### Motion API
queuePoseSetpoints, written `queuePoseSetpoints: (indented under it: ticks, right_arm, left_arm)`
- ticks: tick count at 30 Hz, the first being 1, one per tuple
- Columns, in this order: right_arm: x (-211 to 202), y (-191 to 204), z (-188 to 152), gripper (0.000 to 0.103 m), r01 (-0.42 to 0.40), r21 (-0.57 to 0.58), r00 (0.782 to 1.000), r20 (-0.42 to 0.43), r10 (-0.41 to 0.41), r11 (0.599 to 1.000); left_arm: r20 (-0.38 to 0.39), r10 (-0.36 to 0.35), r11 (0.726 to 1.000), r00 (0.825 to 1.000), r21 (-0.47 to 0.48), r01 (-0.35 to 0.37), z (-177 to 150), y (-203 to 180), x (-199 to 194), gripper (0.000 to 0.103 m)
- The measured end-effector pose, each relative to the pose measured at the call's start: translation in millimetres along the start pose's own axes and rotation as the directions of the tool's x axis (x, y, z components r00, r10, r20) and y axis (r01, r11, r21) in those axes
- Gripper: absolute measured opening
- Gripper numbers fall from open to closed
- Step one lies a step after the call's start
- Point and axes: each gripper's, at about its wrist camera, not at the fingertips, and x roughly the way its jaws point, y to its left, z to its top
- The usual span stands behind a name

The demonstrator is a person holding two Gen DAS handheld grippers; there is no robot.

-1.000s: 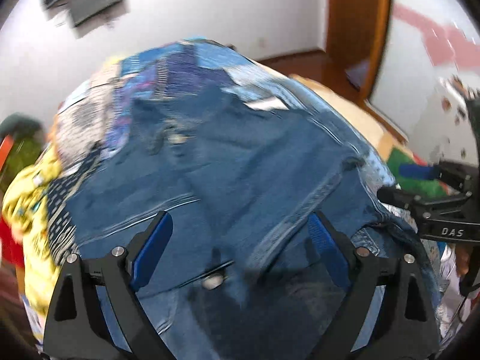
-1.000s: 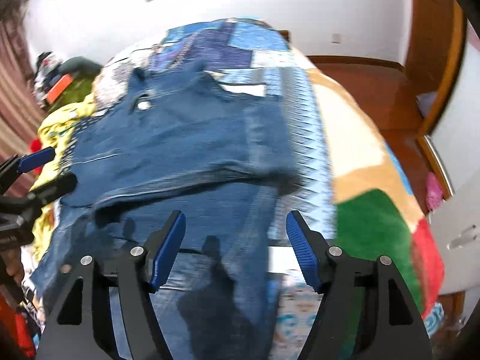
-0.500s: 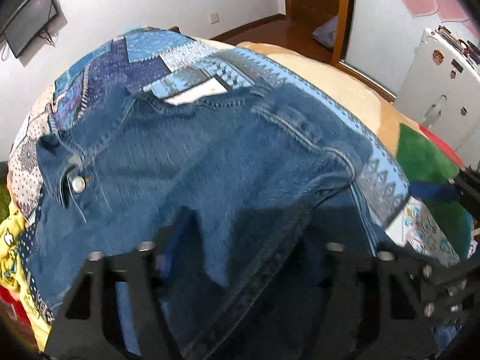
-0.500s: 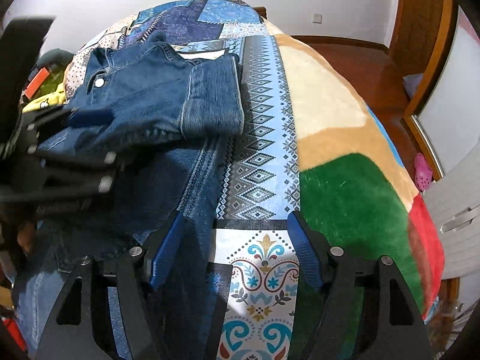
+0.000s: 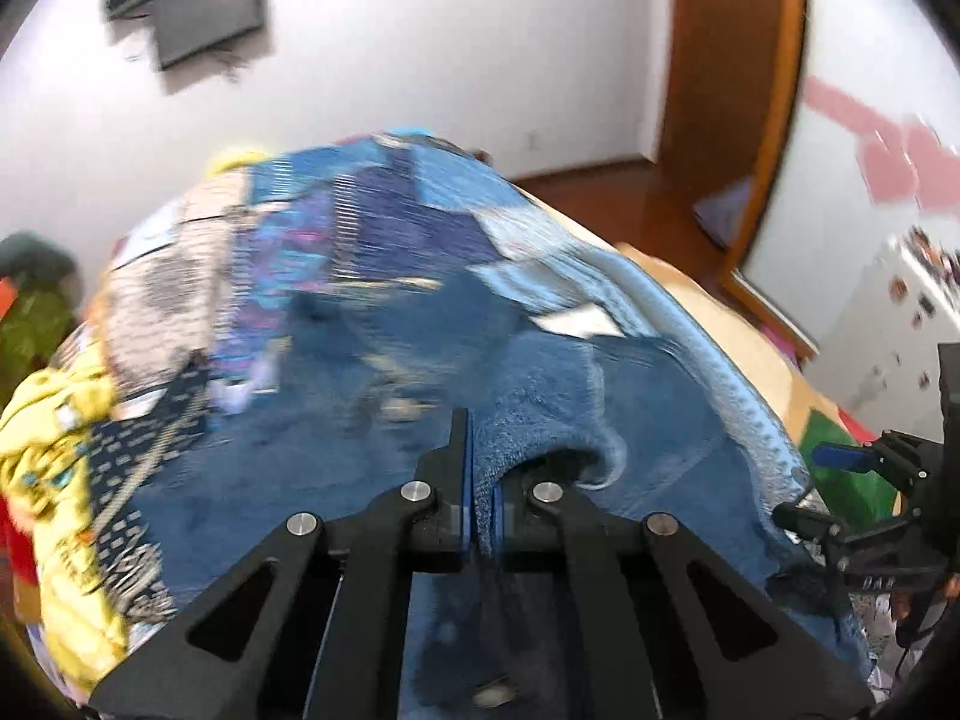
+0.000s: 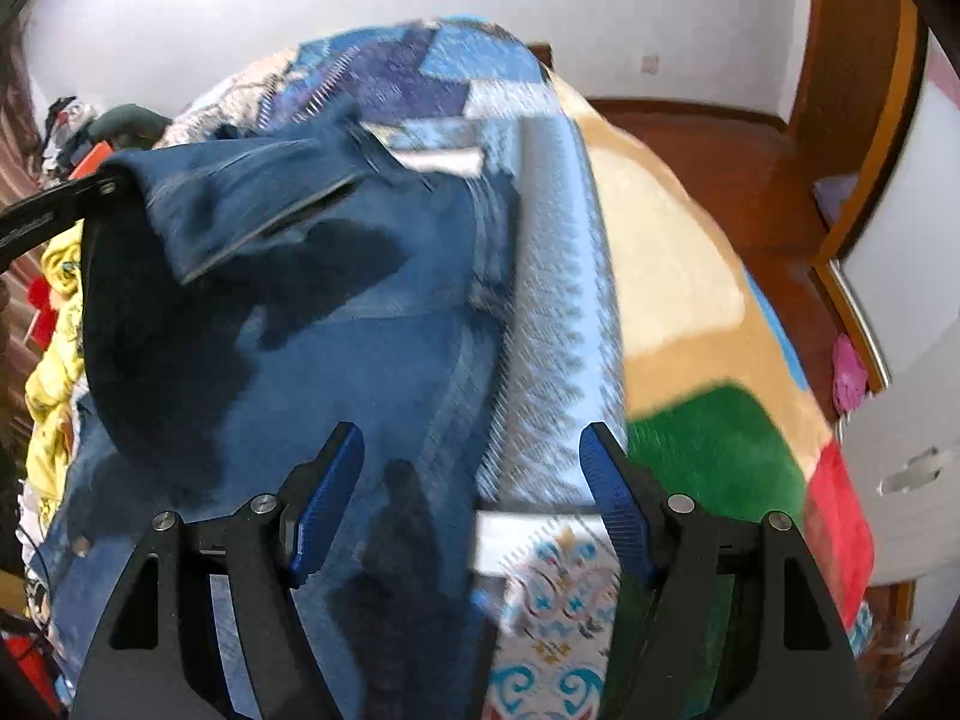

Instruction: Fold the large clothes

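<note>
Blue jeans (image 5: 336,444) lie spread on a patchwork bed cover (image 5: 384,222). My left gripper (image 5: 480,480) is shut on a fold of the jeans' denim and holds it lifted. In the right wrist view the left gripper (image 6: 111,183) shows at the upper left, with a flap of the jeans (image 6: 252,204) hanging from it above the rest of the jeans (image 6: 372,372). My right gripper (image 6: 471,498) is open and empty, hovering over the jeans' right edge and the cover (image 6: 558,324).
A yellow garment (image 5: 54,456) is heaped at the bed's left side. A green and red blanket patch (image 6: 732,444) lies to the right. Wooden floor (image 6: 708,138), a door frame and a white cabinet (image 6: 900,468) stand beyond the bed.
My left gripper has closed on a fold of the jeans and lifted it. My right gripper stays open and has shifted over the jeans' right edge.
</note>
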Motion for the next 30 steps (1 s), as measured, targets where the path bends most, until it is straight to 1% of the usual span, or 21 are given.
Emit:
queuePoseSetpoints:
  ticks: [2, 4, 5, 6, 7, 9, 10, 11, 12, 14, 15, 16, 17, 18, 19, 20, 21, 22, 25, 26, 30]
  right_arm:
    - [4.0, 11.9, 6.4, 0.071, 0.000, -0.026, 1.000, 0.002, 0.000, 1.000]
    - [15.3, 21.0, 8.4, 0.072, -0.003, -0.045, 1.000, -0.027, 0.001, 0.999]
    - [23.0, 24.4, 8.5, 0.072, -0.010, -0.050, 0.999, -0.053, 0.007, 0.999]
    - [31.7, 26.9, 7.7, 0.072, -0.018, -0.053, 0.996, -0.083, 0.014, 0.998]
    - [36.9, 28.6, 6.9, 0.072, -0.024, -0.054, 0.995, -0.102, 0.018, 0.998]
    - [48.3, 32.0, 5.0, 0.072, -0.049, -0.052, 0.989, -0.143, 0.041, 0.997]
    - [53.1, 33.4, 3.7, 0.072, -0.047, -0.054, 0.987, -0.159, 0.038, 0.997]
    - [54.1, 34.7, 3.2, 0.074, -0.041, -0.058, 0.986, -0.163, 0.031, 0.997]
    - [54.9, 34.9, 3.1, 0.079, -0.033, -0.060, 0.986, -0.166, 0.023, 0.998]
    - [57.6, 31.8, 1.2, 0.080, -0.025, -0.052, 0.984, -0.178, 0.015, 0.998]
    - [58.0, 30.9, 1.3, 0.080, -0.029, -0.045, 0.983, -0.183, 0.021, 0.999]
    - [59.4, 27.9, -0.3, 0.081, -0.035, -0.032, 0.981, -0.192, 0.029, 0.999]
    - [60.6, 26.9, -0.6, 0.081, -0.035, -0.023, 0.980, -0.198, 0.030, 0.999]
    - [60.7, 26.0, -0.7, 0.082, -0.036, -0.018, 0.979, -0.200, 0.031, 0.999]
    - [59.1, 26.2, -1.8, 0.082, -0.034, -0.017, 0.979, -0.201, 0.030, 0.999]
    - [58.8, 27.0, -2.6, 0.082, -0.029, -0.020, 0.980, -0.199, 0.024, 0.999]
    - [58.8, 28.5, -2.9, 0.082, -0.020, -0.025, 0.980, -0.196, 0.015, 0.999]
    - [58.0, 30.0, -2.9, 0.082, -0.011, -0.032, 0.981, -0.193, 0.005, 0.999]
    - [54.3, 34.1, -4.6, 0.085, 0.006, -0.045, 0.983, -0.184, -0.015, 0.999]
    - [54.2, 34.7, -4.2, 0.085, 0.011, -0.048, 0.983, -0.181, -0.019, 0.999]
    - [52.2, 33.9, -1.1, 0.085, 0.012, -0.050, 0.982, -0.189, -0.021, 0.999]
  left_arm:
    - [0.020, 0.041, 0.998, 0.999, -0.041, -0.040, -8.2, 26.6, -15.0, 0.005]
    - [0.019, 0.073, 0.993, 0.997, -0.094, -0.071, -22.7, 54.5, -25.5, 0.005]
    - [0.005, 0.072, 0.987, 0.997, -0.141, -0.071, -34.7, 73.3, -28.5, 0.005]
    - [-0.008, 0.061, 0.983, 0.998, -0.173, -0.061, -45.3, 83.8, -29.4, 0.006]
    - [-0.032, 0.037, 0.976, 0.999, -0.212, -0.043, -58.0, 97.8, -27.8, 0.007]
    - [-0.087, 0.022, 0.965, 0.996, -0.258, -0.044, -82.6, 115.1, -20.3, 0.009]
    - [-0.113, 0.016, 0.961, 0.993, -0.273, -0.047, -93.9, 120.3, -14.6, 0.012]
    - [-0.143, 0.013, 0.955, 0.990, -0.293, -0.055, -107.7, 126.2, -9.2, 0.013]
    - [-0.170, 0.006, 0.944, 0.985, -0.324, -0.062, -122.0, 133.1, -3.7, 0.014]
    - [-0.191, 0.012, 0.923, 0.981, -0.376, -0.085, -144.9, 146.0, 0.6, 0.017]
    - [-0.195, 0.011, 0.909, 0.981, -0.408, -0.091, -155.5, 154.6, 0.9, 0.021]
    - [-0.195, 0.007, 0.896, 0.981, -0.434, -0.093, -163.3, 161.9, 0.8, 0.027]
    - [-0.195, -0.005, 0.879, 0.981, -0.468, -0.089, -173.5, 171.0, 0.0, 0.030]
    - [-0.198, -0.001, 0.872, 0.980, -0.480, -0.097, -179.7, 175.2, -1.5, 0.031]
    - [-0.203, -0.001, 0.867, 0.979, -0.488, -0.100, -185.2, 177.8, -2.3, 0.035]
    - [-0.206, 0.003, 0.861, 0.979, -0.497, -0.107, -191.7, 181.7, -3.8, 0.036]
    - [-0.215, 0.033, 0.860, 0.976, -0.492, -0.138, -195.2, 183.3, -5.4, 0.036]
    - [-0.233, 0.065, 0.860, 0.970, -0.481, -0.173, -198.1, 185.6, -6.4, 0.039]
    - [-0.226, 0.035, 0.842, 0.973, -0.519, -0.151, -206.1, 194.8, -8.9, 0.046]
    - [-0.230, 0.036, 0.844, 0.972, -0.514, -0.153, -206.1, 195.6, -9.8, 0.047]
    - [-0.249, 0.080, 0.877, 0.965, -0.442, -0.187, -194.9, 192.0, -21.7, 0.050]
